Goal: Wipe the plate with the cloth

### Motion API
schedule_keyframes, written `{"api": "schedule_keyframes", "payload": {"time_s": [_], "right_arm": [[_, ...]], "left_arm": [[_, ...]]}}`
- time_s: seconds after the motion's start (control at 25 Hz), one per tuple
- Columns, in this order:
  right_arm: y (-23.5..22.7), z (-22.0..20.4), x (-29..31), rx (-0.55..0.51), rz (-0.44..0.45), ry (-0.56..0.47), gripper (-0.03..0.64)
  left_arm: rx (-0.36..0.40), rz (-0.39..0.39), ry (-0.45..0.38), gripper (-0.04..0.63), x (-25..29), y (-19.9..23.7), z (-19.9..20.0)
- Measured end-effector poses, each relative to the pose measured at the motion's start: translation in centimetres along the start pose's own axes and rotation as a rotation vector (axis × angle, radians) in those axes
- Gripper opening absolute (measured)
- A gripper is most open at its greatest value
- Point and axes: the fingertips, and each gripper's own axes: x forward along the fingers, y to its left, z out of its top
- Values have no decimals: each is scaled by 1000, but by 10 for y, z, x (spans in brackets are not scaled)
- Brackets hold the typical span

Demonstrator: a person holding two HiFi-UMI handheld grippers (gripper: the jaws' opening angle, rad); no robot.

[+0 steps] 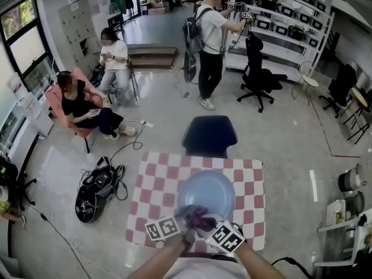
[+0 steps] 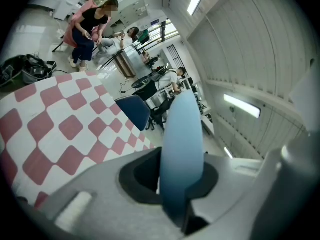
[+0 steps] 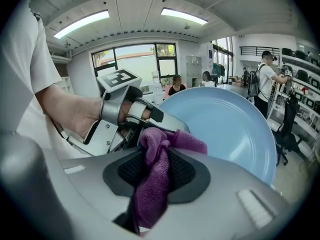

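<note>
A light blue plate (image 1: 206, 192) is held up off the checked table, tilted. My left gripper (image 1: 185, 218) is shut on the plate's near rim; in the left gripper view the plate (image 2: 182, 149) stands edge-on between the jaws. My right gripper (image 1: 204, 221) is shut on a purple cloth (image 3: 152, 176), and the cloth (image 1: 199, 217) lies against the plate's near edge. The right gripper view shows the plate's face (image 3: 227, 129) just beyond the cloth, with the left gripper (image 3: 131, 121) beside it.
The red-and-white checked table (image 1: 157, 190) lies under the plate. A dark blue chair (image 1: 209, 135) stands at its far side. A black bag (image 1: 96, 192) lies on the floor at left. Two people sit at back left, and one stands at the shelves (image 1: 279, 16).
</note>
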Motion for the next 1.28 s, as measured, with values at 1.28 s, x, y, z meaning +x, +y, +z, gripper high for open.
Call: {"api": "schedule_keyframes", "payload": {"time_s": [1.28], "right_arm": [[-114, -31, -76, 27, -390, 69, 107]], "left_arm": [[75, -116, 165, 49, -28, -10, -21]]}}
